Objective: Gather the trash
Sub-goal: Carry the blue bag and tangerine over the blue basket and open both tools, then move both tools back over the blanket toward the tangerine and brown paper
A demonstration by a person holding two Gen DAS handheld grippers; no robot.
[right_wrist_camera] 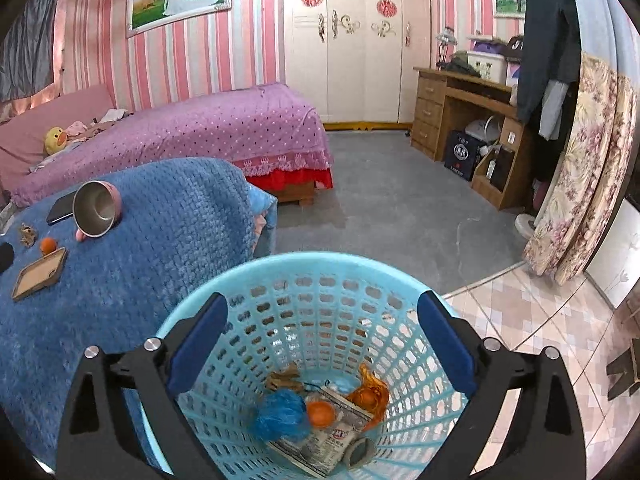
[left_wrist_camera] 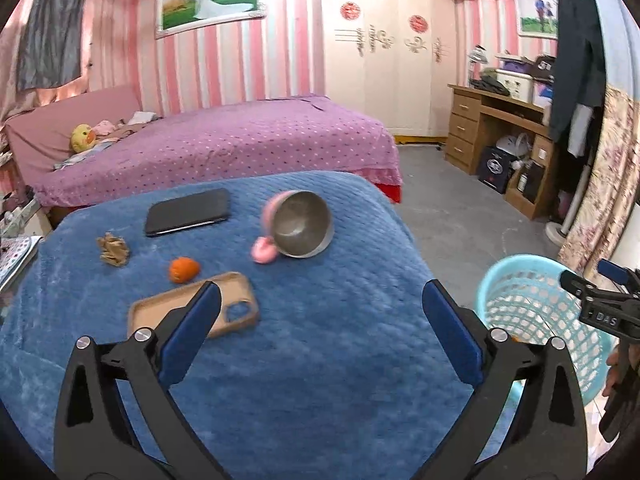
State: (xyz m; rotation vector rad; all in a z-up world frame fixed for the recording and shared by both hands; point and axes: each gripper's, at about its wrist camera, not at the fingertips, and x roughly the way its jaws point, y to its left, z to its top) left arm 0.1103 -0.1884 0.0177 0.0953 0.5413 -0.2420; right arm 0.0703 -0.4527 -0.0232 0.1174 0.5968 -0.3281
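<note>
A blue blanket point(left_wrist_camera: 320, 340) spreads beneath the left gripper point(left_wrist_camera: 320, 312), whose jaws stand wide with nothing between them. Beyond its fingers lie a tipped steel-lined pink mug point(left_wrist_camera: 300, 226), a black phone point(left_wrist_camera: 188, 212), a tan phone case point(left_wrist_camera: 236, 308) partly behind the left finger, a small orange fruit point(left_wrist_camera: 183, 269) and a crumpled brown scrap point(left_wrist_camera: 113, 249). The right gripper point(right_wrist_camera: 322, 332), jaws spread wide and empty, hangs over the light-blue basket point(right_wrist_camera: 320, 264), just right of the blanket; below its fingers, in the basket's bottom, sit a printed wrapper point(right_wrist_camera: 320, 444), a blue wad point(right_wrist_camera: 280, 416), orange peel point(right_wrist_camera: 370, 394), an orange fruit piece point(right_wrist_camera: 320, 414) and a brown scrap point(right_wrist_camera: 286, 378).
</note>
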